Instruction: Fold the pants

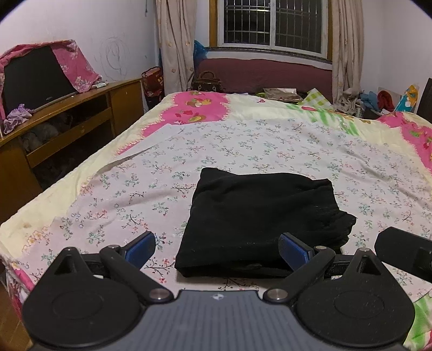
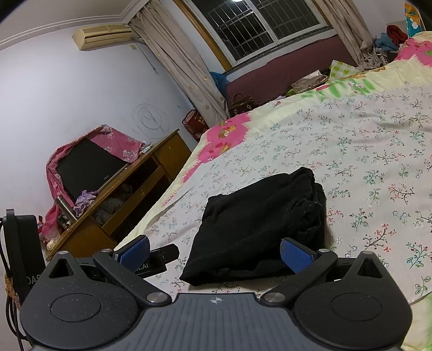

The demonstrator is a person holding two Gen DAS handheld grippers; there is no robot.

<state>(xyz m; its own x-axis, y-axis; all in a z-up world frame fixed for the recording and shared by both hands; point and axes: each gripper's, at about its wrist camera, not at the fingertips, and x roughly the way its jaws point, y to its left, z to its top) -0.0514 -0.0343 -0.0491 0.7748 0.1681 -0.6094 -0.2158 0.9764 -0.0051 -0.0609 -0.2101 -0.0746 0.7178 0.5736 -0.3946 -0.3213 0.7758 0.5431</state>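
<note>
The black pants [image 1: 259, 221] lie folded into a compact stack on the floral bedsheet [image 1: 283, 145], just ahead of both grippers. They also show in the right wrist view [image 2: 259, 224]. My left gripper [image 1: 217, 249] is open and empty, its blue pads spread wide at the near edge of the pants. My right gripper [image 2: 214, 251] is open and empty too, held tilted just above the near edge of the stack. Part of the right gripper [image 1: 405, 253] shows at the right edge of the left wrist view. Part of the left gripper [image 2: 159, 259] shows low left in the right wrist view.
A wooden desk [image 1: 70, 118] with a cloth-draped monitor [image 1: 35, 78] stands left of the bed. A window with curtains [image 1: 272, 24] and clutter [image 1: 378, 100] lie beyond the bed's far end. An air conditioner [image 2: 102, 35] hangs on the wall.
</note>
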